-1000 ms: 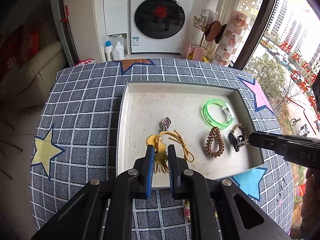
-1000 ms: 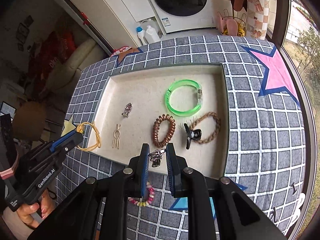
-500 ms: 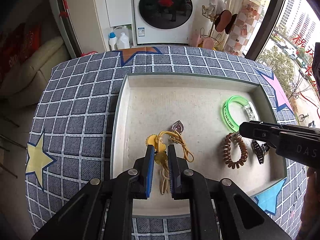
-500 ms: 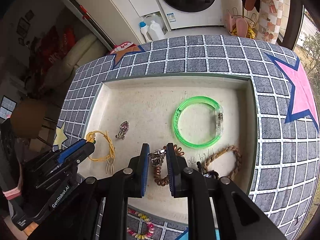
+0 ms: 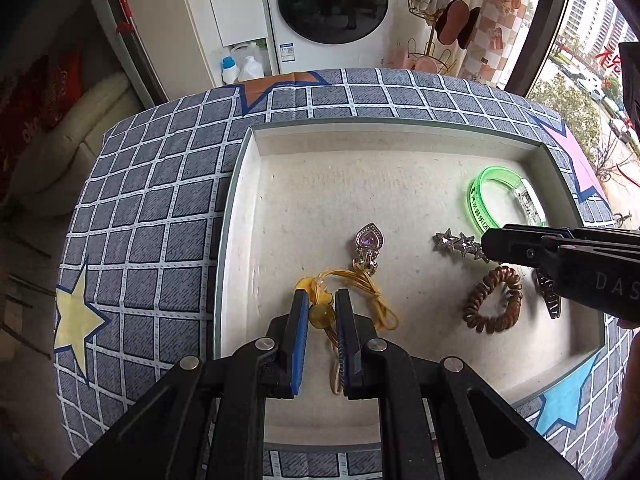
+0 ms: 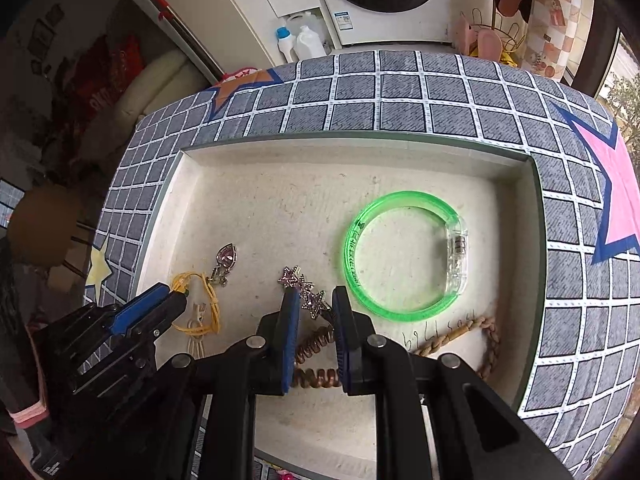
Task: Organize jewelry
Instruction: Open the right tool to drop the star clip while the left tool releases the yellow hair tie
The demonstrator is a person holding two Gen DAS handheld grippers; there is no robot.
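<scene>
- My left gripper (image 5: 322, 312) pinches the yellow cord bracelet (image 5: 360, 292) by its amber bead, low over the tray (image 5: 240, 216).
- My right gripper (image 6: 314, 304) pinches the star hair clip (image 6: 302, 290), just beside the green bangle (image 6: 404, 252).
- The coil hair tie (image 5: 494, 304) lies beneath.

Light: bright, even daylight from the window (image 5: 580, 92) at the right.
Shadows: soft and faint inside the tray (image 5: 248, 216) (no hard edges anywhere).
Dim areas: the left margins of both views fall dark.
Glare: the outdoor view is washed out.
Distortion: strong fisheye; the checked tablecloth (image 6: 400, 92) bows, corners vignette black.
Sharpness: centre crisp, edges slightly soft.
</scene>
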